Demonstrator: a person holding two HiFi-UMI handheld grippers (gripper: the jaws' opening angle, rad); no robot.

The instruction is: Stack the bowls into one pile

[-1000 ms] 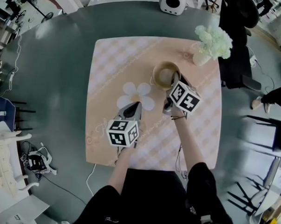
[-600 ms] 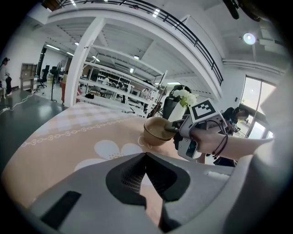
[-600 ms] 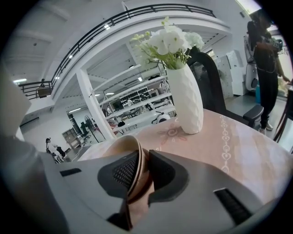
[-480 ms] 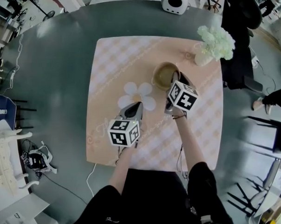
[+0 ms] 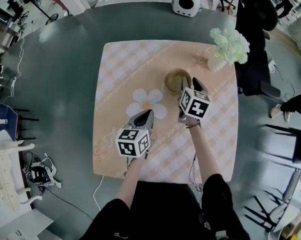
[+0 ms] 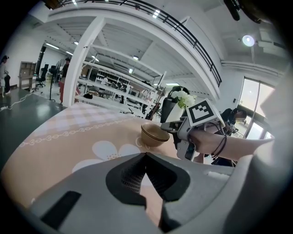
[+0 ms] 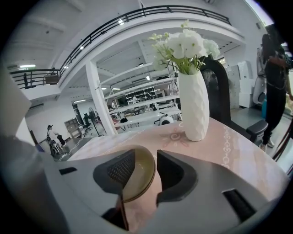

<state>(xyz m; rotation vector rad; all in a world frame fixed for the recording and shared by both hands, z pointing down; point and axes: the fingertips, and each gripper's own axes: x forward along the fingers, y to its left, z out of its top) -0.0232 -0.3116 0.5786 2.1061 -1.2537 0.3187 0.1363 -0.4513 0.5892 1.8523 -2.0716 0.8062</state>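
A tan bowl with a dark rim line stands on the checked pink tablecloth; how many bowls are nested in it I cannot tell. My right gripper is at its right rim. In the right gripper view the rim passes between the jaws, which are opening, with a gap beside the right pad. My left gripper hovers nearer me over the cloth, by the white flower print. Its tips meet, shut on nothing. From the left gripper view the bowl sits ahead.
A white vase of pale flowers stands at the table's far right corner, close behind the bowl. A black chair is beyond that corner. A white round device sits on the floor past the far edge.
The right gripper has rolled a little and its jaws have spread off the bowl's rim. The bowl stays where it was. The left gripper has not moved.
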